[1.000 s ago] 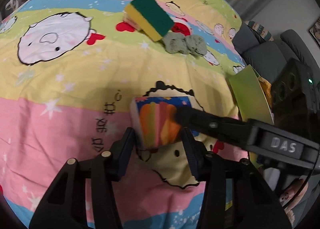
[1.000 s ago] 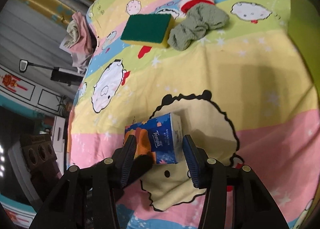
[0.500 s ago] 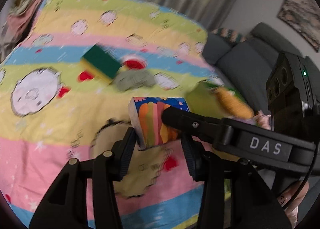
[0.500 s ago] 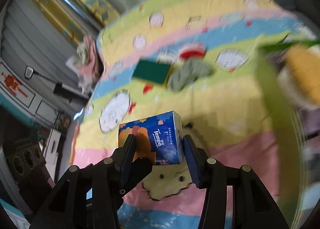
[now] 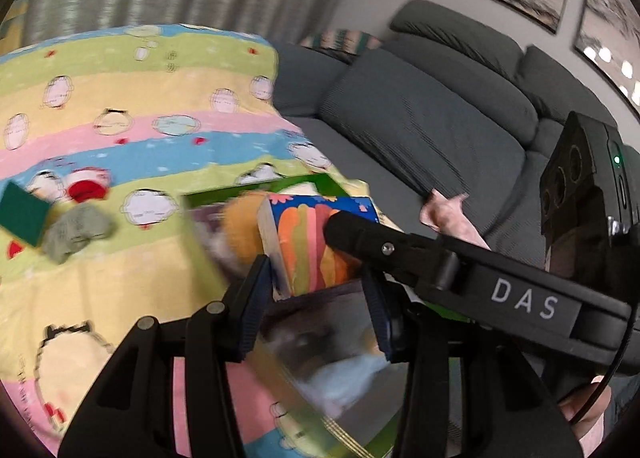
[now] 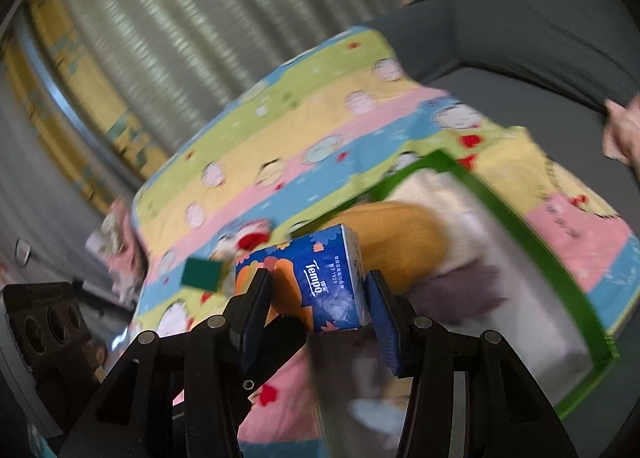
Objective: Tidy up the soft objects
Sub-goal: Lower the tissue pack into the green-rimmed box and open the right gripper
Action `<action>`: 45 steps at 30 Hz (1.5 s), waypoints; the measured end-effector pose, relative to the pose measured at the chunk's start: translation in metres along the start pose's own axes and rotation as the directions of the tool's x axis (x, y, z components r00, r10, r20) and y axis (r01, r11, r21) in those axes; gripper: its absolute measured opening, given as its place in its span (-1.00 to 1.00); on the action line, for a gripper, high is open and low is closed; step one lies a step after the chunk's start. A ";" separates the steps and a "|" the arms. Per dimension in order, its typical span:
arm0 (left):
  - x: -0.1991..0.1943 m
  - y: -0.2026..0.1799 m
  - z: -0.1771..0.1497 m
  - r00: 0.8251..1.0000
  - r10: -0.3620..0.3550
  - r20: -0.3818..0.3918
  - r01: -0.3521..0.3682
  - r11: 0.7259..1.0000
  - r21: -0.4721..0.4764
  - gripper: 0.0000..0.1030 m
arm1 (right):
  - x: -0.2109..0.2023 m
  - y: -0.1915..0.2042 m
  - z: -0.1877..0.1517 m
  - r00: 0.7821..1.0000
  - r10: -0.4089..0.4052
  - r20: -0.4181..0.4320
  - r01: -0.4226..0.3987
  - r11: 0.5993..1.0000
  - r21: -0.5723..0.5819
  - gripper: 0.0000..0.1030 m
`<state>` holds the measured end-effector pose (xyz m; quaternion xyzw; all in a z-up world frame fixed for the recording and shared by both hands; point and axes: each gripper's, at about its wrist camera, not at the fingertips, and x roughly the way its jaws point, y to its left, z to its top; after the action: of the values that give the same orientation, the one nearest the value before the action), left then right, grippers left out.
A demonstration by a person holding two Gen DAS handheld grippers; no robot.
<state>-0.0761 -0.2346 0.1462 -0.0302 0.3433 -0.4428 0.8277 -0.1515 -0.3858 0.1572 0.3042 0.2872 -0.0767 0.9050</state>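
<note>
A blue Tempo tissue pack [image 5: 304,242] [image 6: 328,278] with an orange end hangs in the air, held from two sides. My left gripper [image 5: 316,290] is shut on its lower part. My right gripper [image 6: 318,302] is shut on it too, and one of its fingers [image 5: 360,238] crosses the left wrist view over the pack. Below and behind the pack lies a green-rimmed box [image 5: 256,188] [image 6: 520,218] holding an orange plush [image 6: 400,234] and other blurred soft things. A green sponge [image 5: 20,214] [image 6: 202,274] and a grey-green cloth [image 5: 76,232] lie further back on the striped cartoon blanket [image 5: 120,106].
A dark grey sofa [image 5: 420,118] runs along the right of the blanket, with something pink [image 5: 444,214] on its seat by the box. Curtains [image 6: 160,38] hang behind the bed. A pink and white bundle [image 6: 120,242] sits at the blanket's far left edge.
Both grippers lifted the tissue pack off the blanket and carried it to the right, over the green-rimmed box. The sponge and cloth stayed where they were.
</note>
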 end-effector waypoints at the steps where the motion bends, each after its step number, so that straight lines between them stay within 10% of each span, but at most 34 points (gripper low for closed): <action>1: 0.008 -0.006 0.001 1.000 -0.016 -0.016 0.016 1.000 0.007 -0.14 | -0.001 -0.008 0.002 1.000 -0.009 0.004 0.009 1.000 0.011 -0.01; 28: 0.085 -0.031 -0.017 0.963 -0.058 -0.262 0.051 0.998 -0.031 -0.14 | 0.019 -0.086 -0.001 0.977 -0.178 -0.118 0.192 0.973 0.128 -0.01; 45: 0.088 -0.033 -0.020 0.962 -0.025 -0.272 0.018 0.999 -0.030 -0.10 | 0.022 -0.090 0.000 0.964 -0.240 -0.118 0.253 0.960 0.117 0.00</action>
<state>-0.0790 -0.3160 0.0948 0.0159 0.4595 -0.4470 0.7673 -0.1618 -0.4571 0.0990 0.3284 0.3633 -0.1920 0.8505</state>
